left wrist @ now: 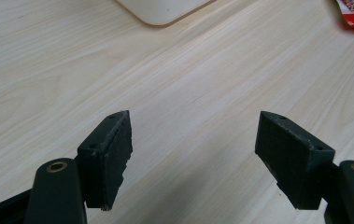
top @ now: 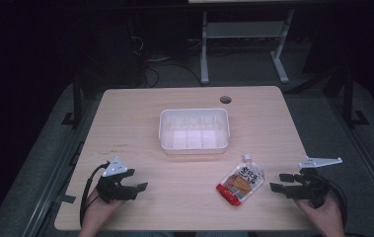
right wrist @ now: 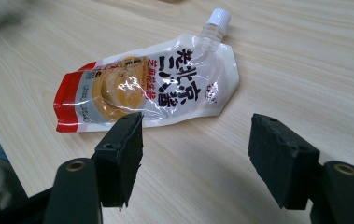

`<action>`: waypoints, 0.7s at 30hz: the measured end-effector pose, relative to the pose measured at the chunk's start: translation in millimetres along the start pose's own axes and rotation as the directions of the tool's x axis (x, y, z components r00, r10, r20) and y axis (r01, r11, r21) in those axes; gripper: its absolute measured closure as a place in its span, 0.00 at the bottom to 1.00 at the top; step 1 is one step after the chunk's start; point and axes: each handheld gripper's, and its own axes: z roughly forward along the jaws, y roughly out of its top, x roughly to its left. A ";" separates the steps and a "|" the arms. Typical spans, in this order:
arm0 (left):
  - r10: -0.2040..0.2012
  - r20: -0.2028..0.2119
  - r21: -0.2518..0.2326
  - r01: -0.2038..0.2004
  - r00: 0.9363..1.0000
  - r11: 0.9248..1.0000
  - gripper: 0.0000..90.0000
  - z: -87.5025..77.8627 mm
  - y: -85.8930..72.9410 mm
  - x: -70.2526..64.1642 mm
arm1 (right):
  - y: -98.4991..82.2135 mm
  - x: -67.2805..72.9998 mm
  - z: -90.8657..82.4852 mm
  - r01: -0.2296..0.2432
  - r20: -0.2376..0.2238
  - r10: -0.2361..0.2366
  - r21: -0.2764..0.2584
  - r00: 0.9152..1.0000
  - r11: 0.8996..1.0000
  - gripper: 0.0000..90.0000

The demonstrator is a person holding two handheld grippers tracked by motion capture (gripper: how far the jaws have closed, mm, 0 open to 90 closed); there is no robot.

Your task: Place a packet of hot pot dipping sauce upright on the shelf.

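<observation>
Bare desk (top: 140, 123) surface is found along the whole left edge and across the near edge between the left gripper (top: 137, 187) and the sauce pouch (top: 240, 180). The middle is occupied by the white tray (top: 194, 129), well apart from every edge; passage is left on both its sides. The pouch lies flat just before the right gripper (top: 277, 181), near the near right corner. Nothing is found between either gripper's spread jaws.

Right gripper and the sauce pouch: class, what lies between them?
Only bare wooden table lies between the open right gripper and the sauce pouch, in the right gripper view.
</observation>
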 end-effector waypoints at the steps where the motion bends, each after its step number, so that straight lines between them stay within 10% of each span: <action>1: 0.004 0.004 0.001 -0.004 1.000 1.000 0.31 0.5 0.9 -1.1 | 0.4 0.0 0.1 -0.002 -0.001 0.002 0.003 1.000 1.000 0.38; 21: 0.091 0.138 0.034 -0.096 0.986 0.995 0.43 37.7 42.3 -51.1 | 22.5 -7.1 9.2 0.001 -0.007 -0.001 0.004 1.000 1.000 0.38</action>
